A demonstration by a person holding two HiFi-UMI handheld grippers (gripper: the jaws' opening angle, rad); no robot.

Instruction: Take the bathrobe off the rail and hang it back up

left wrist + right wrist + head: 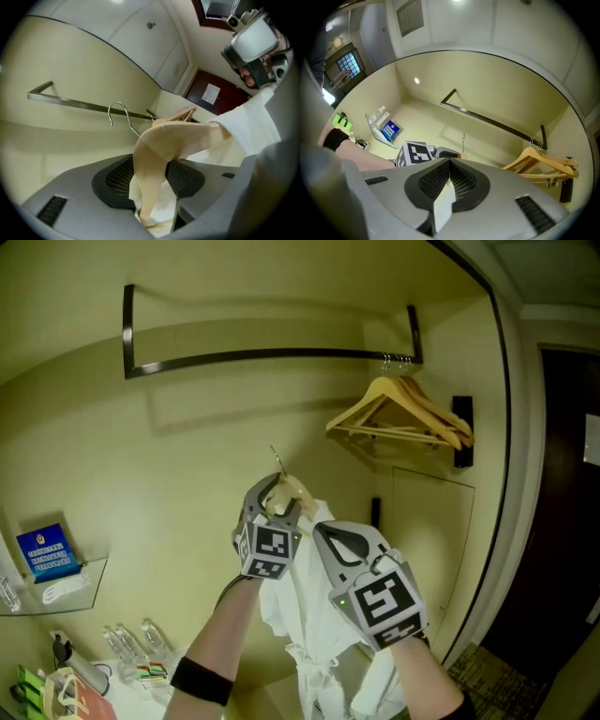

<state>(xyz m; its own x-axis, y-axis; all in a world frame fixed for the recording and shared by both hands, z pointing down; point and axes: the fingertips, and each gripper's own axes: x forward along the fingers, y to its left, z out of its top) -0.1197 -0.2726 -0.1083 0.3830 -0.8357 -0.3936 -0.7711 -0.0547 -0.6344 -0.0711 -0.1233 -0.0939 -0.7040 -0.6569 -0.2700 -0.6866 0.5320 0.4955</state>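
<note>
A white bathrobe hangs from a light wooden hanger that I hold up below the dark rail. My left gripper is shut on the hanger's shoulder. The hanger's wire hook points up and sits under the rail, apart from it. Just right of the left gripper, my right gripper is shut on a fold of the robe's white cloth. In the right gripper view the left gripper's marker cube and the hook show beyond the jaws.
Two bare wooden hangers hang at the rail's right end. A glass shelf with a blue card stands low on the left wall, with bottles below it. A dark door is at the right.
</note>
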